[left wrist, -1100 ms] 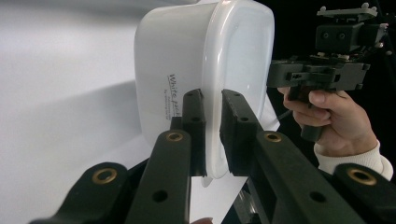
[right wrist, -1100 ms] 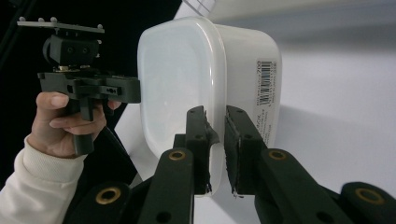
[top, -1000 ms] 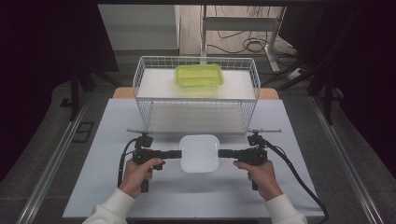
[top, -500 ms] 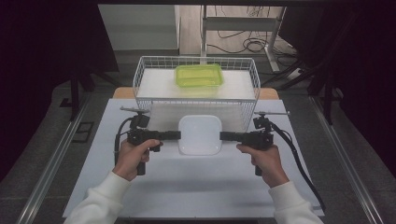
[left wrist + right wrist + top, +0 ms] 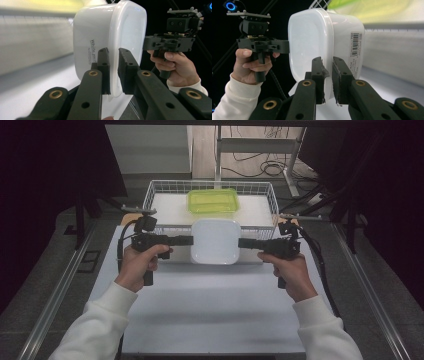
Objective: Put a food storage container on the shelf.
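A white lidded plastic container (image 5: 216,241) hangs in the air above the table, level with the basket's front wall. My left gripper (image 5: 190,240) is shut on the rim at its left side, and my right gripper (image 5: 241,242) is shut on the rim at its right side. In the left gripper view the rim of the white container (image 5: 117,47) sits pinched between my two black pads (image 5: 103,67). The right gripper view shows the same white container (image 5: 312,42) with its rim clamped between that gripper's pads (image 5: 318,75), and a barcode label on its side.
A white wire basket (image 5: 160,195) stands at the table's far end with a yellow-green lidded container (image 5: 212,201) inside. The white table top (image 5: 210,305) spreads below the hands. Metal rails run along both sides, and cables lie on the floor behind.
Both grippers have risen together with the white container held between them, lifting it off the table and toward the basket.
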`<act>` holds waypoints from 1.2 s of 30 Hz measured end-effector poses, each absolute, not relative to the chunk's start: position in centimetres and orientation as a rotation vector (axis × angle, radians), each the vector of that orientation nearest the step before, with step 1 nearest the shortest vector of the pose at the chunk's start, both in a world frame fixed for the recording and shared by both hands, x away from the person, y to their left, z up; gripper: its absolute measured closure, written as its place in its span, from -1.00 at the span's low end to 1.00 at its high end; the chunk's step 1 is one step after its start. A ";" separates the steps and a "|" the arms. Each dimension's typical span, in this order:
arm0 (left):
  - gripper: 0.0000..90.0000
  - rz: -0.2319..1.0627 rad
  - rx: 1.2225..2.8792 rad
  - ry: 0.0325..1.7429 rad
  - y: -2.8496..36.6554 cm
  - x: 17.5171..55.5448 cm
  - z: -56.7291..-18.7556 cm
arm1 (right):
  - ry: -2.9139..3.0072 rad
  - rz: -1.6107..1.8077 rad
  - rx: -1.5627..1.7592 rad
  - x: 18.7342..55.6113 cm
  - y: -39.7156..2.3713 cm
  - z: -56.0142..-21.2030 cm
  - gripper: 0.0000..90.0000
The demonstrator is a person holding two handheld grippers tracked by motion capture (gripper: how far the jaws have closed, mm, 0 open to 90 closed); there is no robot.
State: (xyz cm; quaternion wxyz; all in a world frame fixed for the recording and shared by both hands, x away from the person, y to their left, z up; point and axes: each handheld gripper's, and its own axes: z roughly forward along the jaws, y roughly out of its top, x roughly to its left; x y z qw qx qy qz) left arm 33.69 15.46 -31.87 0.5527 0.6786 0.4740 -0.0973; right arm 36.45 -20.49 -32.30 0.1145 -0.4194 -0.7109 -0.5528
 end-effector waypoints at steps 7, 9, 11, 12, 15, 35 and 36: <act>0.80 -0.209 1.600 1.098 15.7 35.3 -29.7 | -2.119 -1.654 -1.209 38.1 -20.2 -29.7 0.77; 0.80 -0.201 1.599 1.093 15.8 35.9 -29.3 | -2.126 -1.657 -1.205 38.8 -20.1 -29.0 0.77; 0.80 -0.195 1.596 1.093 15.9 36.5 -28.9 | -2.133 -1.655 -1.205 39.4 -19.9 -28.6 0.77; 0.80 -0.195 1.595 1.095 16.0 36.8 -28.7 | -2.139 -1.653 -1.207 40.2 -19.8 -28.0 0.77; 0.80 -0.195 1.588 1.093 16.2 37.9 -28.0 | -2.141 -1.655 -1.206 41.0 -19.6 -27.5 0.77; 0.80 -0.216 1.572 1.116 16.9 43.3 -25.0 | -2.137 -1.643 -1.229 46.7 -18.7 -23.7 0.77; 0.80 -0.220 1.571 1.123 17.0 43.6 -25.1 | -2.134 -1.644 -1.231 46.9 -18.7 -23.7 0.77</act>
